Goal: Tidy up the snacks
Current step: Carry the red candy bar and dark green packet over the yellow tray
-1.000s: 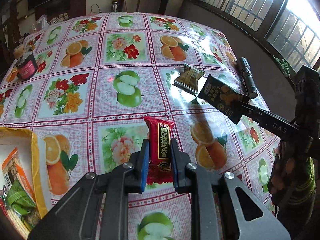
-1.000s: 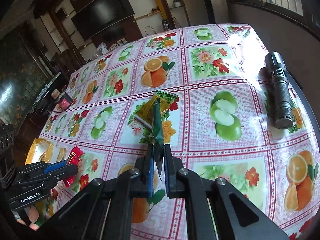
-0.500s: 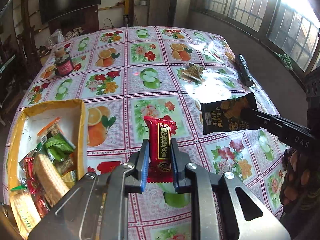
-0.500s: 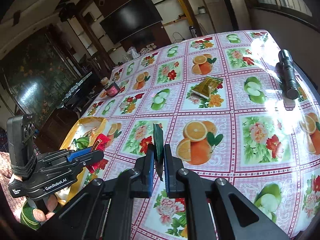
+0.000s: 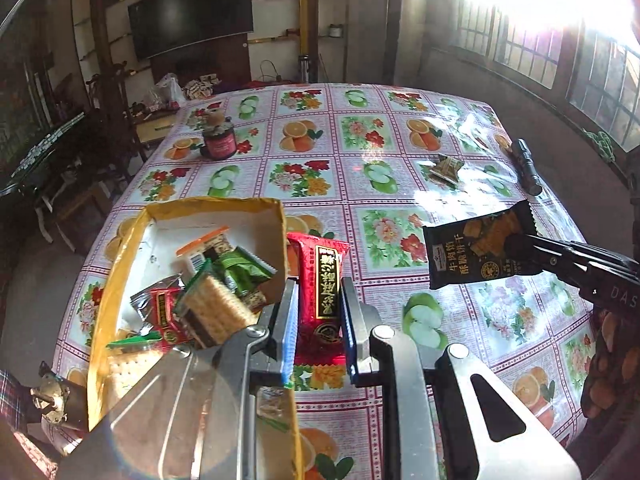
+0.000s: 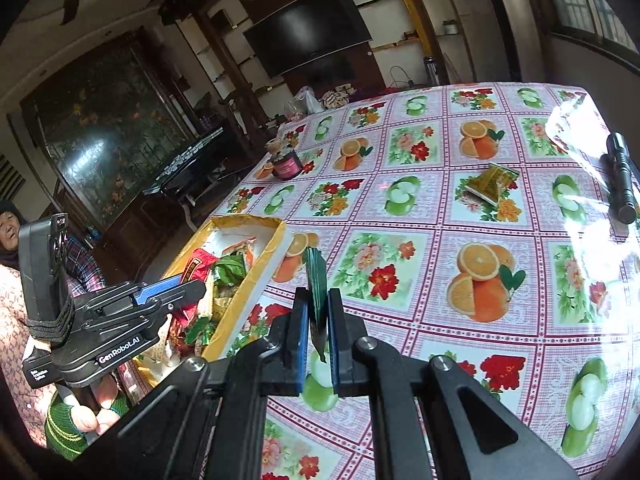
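My left gripper is shut on a red snack packet, held upright just right of the yellow box. The box holds several packets and crackers. In the right wrist view the left gripper hovers over the box's near end with the red packet. My right gripper is shut on a dark packet seen edge-on, above the cloth right of the box. In the left wrist view that dark packet hangs at the right gripper's tip. A gold-green packet lies far right on the table.
A black flashlight lies near the table's right edge, also in the right wrist view as the flashlight. A dark jar stands at the far left. The gold-green packet rests mid-table. A person's hand holds the left gripper.
Both grippers have pulled back and up from the table's right side toward the yellow box at the left, each still carrying its packet. The box now fills the left wrist view's left.
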